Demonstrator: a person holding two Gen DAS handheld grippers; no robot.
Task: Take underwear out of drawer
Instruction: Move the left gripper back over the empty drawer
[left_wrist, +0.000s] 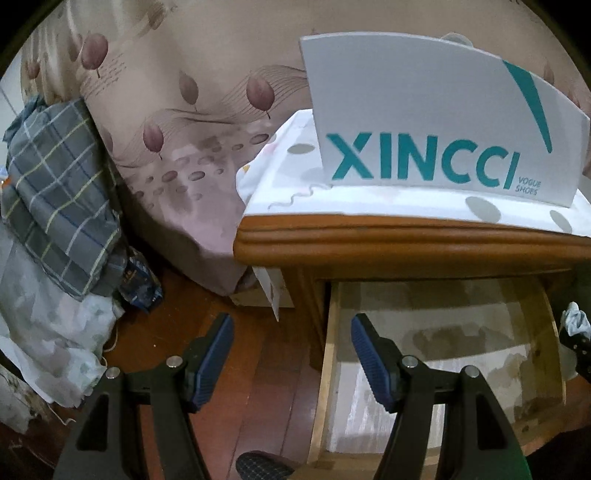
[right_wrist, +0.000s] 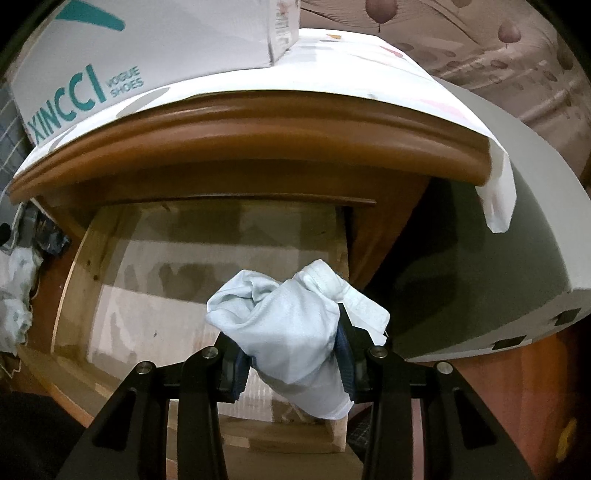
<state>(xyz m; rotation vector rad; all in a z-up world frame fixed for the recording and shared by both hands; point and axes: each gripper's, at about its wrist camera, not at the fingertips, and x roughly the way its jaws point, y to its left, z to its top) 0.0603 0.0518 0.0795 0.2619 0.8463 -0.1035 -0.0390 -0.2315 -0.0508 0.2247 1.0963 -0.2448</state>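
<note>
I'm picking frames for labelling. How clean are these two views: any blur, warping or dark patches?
Left wrist view: sharp on the white XINCCI shoe box, fisheye bows the brown wooden nightstand, corners black. Right wrist view: pale blue underwear crisp, drawer's back shadowed.

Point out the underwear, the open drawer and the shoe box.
underwear (right_wrist: 295, 332): right wrist view, middle of the bunched pale cloth.
open drawer (left_wrist: 443, 332): left wrist view, bare lined bottom.
shoe box (left_wrist: 424, 122): left wrist view, grey side above the lettering.
</note>
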